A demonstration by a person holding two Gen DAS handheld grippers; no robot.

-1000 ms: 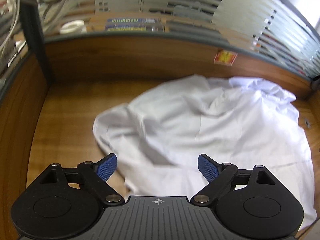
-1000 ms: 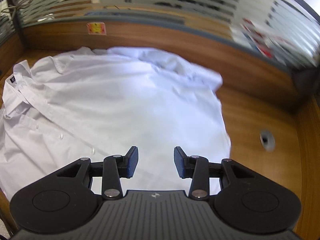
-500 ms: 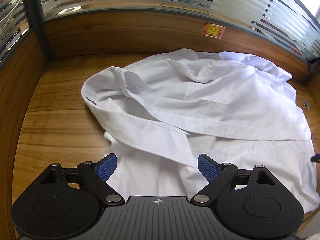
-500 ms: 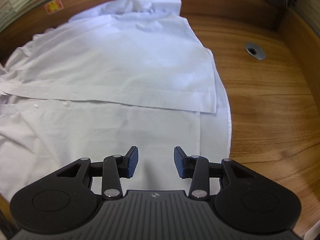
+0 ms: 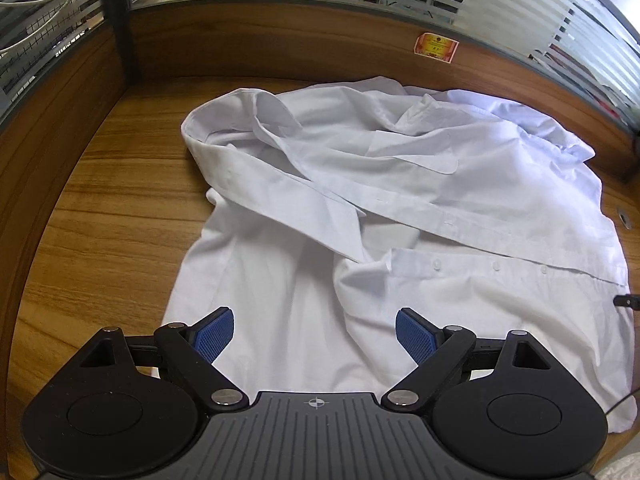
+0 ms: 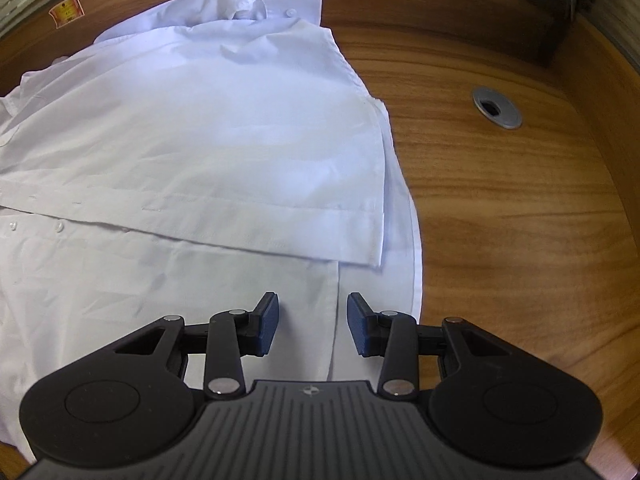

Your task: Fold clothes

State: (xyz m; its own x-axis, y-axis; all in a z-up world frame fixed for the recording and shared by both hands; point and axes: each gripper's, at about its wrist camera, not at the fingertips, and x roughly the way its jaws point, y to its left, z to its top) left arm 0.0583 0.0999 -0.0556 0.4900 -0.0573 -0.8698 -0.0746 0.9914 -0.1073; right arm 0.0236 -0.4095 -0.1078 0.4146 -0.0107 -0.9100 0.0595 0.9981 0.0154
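Observation:
A white button-up shirt (image 5: 400,208) lies spread and creased on the wooden desk (image 5: 100,248), its collar at the far left and one front panel overlapping the other. My left gripper (image 5: 314,334) hovers open over the shirt's near shoulder area, with nothing between its blue pads. In the right wrist view the same shirt (image 6: 200,152) fills the left side, a cuff at the far top. My right gripper (image 6: 312,326) hangs half open above the lower hem corner and its placket seam. No cloth is pinched.
Wooden partition walls (image 5: 280,40) topped with frosted striped glass enclose the desk on three sides. A red-and-yellow sticker (image 5: 436,47) is on the back wall. A metal cable grommet (image 6: 497,107) sits in the desk right of the shirt. Bare wood (image 6: 520,220) lies to the right.
Both grippers came nearer the shirt. The left view slid toward the collar and near shoulder. The right view dropped and tilted down onto the hem corner. Neither opening changed.

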